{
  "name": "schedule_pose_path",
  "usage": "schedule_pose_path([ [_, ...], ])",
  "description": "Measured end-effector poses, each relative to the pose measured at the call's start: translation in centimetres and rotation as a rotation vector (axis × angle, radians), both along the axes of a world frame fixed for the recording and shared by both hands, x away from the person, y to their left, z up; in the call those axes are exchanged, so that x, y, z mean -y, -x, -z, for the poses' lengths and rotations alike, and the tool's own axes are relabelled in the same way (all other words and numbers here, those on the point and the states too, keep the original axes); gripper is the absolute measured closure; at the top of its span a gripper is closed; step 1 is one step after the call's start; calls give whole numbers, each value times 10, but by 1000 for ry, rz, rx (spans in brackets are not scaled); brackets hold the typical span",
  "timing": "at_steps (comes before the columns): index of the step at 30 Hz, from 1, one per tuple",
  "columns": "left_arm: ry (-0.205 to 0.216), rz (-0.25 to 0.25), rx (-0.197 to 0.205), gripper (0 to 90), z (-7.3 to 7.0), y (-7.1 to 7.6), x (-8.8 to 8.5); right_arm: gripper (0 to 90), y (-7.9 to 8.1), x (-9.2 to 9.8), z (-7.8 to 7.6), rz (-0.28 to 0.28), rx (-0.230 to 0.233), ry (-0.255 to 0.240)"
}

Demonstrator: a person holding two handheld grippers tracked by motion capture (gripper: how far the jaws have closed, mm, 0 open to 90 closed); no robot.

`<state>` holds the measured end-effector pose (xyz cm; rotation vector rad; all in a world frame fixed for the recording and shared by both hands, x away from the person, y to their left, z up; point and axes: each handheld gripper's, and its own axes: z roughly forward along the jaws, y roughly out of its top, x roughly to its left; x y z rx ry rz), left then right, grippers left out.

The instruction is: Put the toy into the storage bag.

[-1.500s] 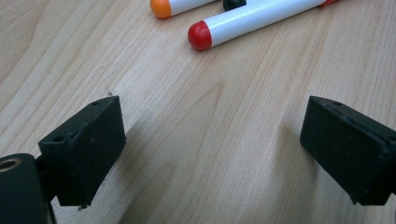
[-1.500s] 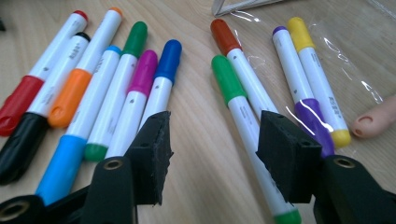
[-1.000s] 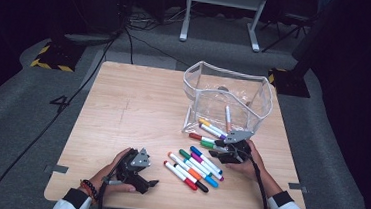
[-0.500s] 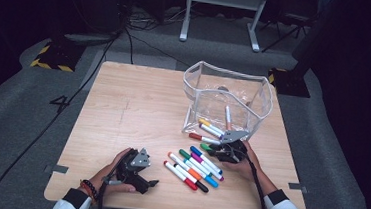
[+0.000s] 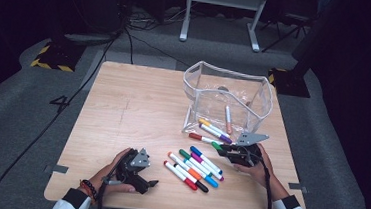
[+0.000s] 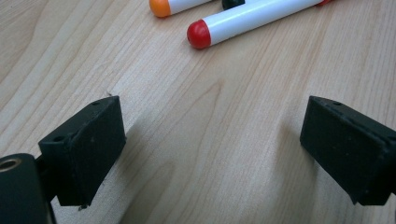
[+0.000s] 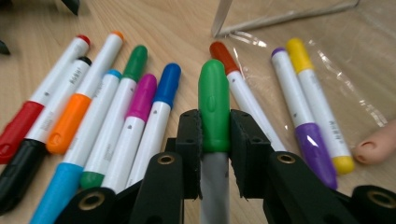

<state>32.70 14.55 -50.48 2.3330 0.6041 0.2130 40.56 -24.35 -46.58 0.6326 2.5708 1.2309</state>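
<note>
Green-capped marker point(image 7: 214, 107) sits pinched between the jaws of the right gripper point(image 7: 215, 135), which have just been closing on it; the loose markers point(image 7: 93, 112) lie in a row just left of those jaws. Further off, the left gripper point(image 6: 210, 144) rests with its jaws spread over bare desk point(image 6: 201, 116), a red-tipped marker point(image 6: 243, 21) lying just beyond them.

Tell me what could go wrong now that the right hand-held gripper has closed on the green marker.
The right hand-held gripper, its jaws just closed, pinches the green marker at the cap, so the body might pull loose or swing. The clear plastic bag looks flimsy; its front edge could fold if bumped. The red-brown marker beside it may get knocked.
</note>
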Motion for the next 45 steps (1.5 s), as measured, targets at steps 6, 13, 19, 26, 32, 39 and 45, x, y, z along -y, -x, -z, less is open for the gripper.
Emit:
schedule_pose_path([
  [6, 0, 0, 0, 70, 0, 0, 0, 752, 12, 12, -27, -1, 60, -52],
  [13, 0, 1, -1, 70, 0, 0, 0, 752, 22, 21, -66, 6, 129, -98],
  [19, 0, 0, -1, 69, 0, 0, 0, 752, 23, 18, -97, -2, 171, -111],
  [26, 0, 0, -1, 69, 0, 0, 0, 752, 19, 13, -134, -6, 231, -114],
  [32, 0, 1, -1, 70, 0, 0, 0, 752, 9, 13, -159, 17, 260, -120],
  [39, 0, 1, -1, 69, 0, 0, 0, 752, -9, 20, -190, 71, 300, -110],
  [45, -1, 1, -1, 69, 0, 0, 0, 752, -40, 23, -202, 122, 290, -80],
])
